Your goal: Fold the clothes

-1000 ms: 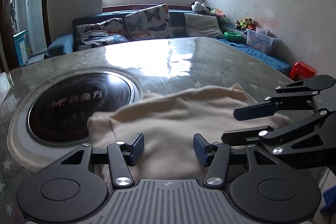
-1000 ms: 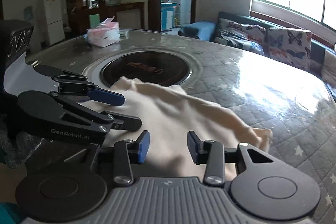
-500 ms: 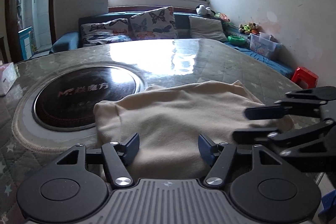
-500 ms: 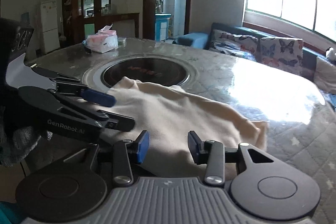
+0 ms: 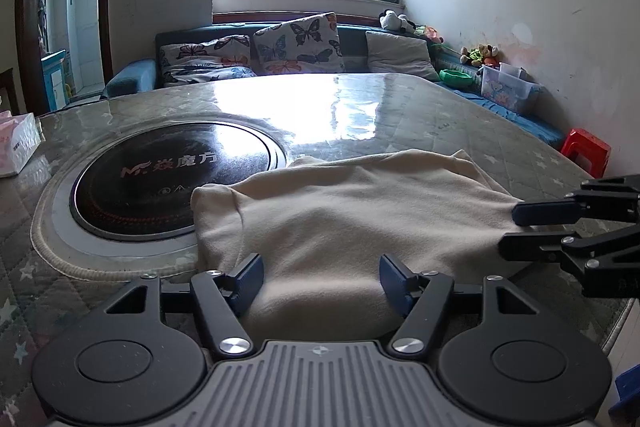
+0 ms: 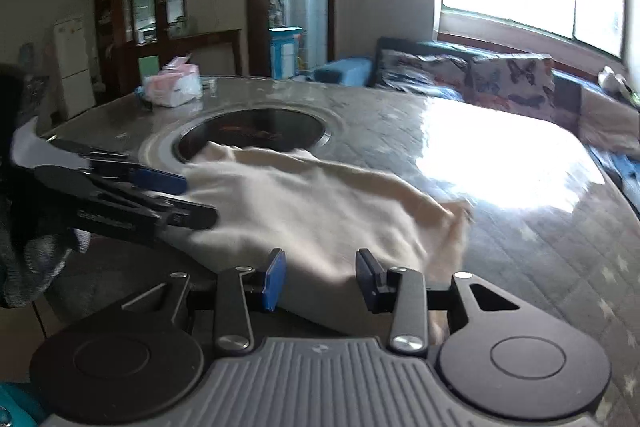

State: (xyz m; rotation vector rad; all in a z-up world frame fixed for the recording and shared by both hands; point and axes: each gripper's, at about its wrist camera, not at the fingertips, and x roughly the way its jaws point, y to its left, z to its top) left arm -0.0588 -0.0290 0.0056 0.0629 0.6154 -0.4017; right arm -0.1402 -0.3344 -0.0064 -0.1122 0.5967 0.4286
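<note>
A cream garment lies folded on the round table, its far left corner over the rim of the inset black cooktop. It also shows in the right wrist view. My left gripper is open, its jaws standing apart over the garment's near edge, gripping nothing. My right gripper is open too, at the garment's near right edge. Each gripper shows in the other's view: the right at the garment's right end, the left at its left end.
The glass-topped table reaches back to a sofa with butterfly cushions. A pink tissue box stands at the table's far left. A red stool and a plastic bin stand by the right wall.
Both grippers have drawn back and risen from the garment, staying open. The right wrist view has swung and is blurred. The garment lies where it was.
</note>
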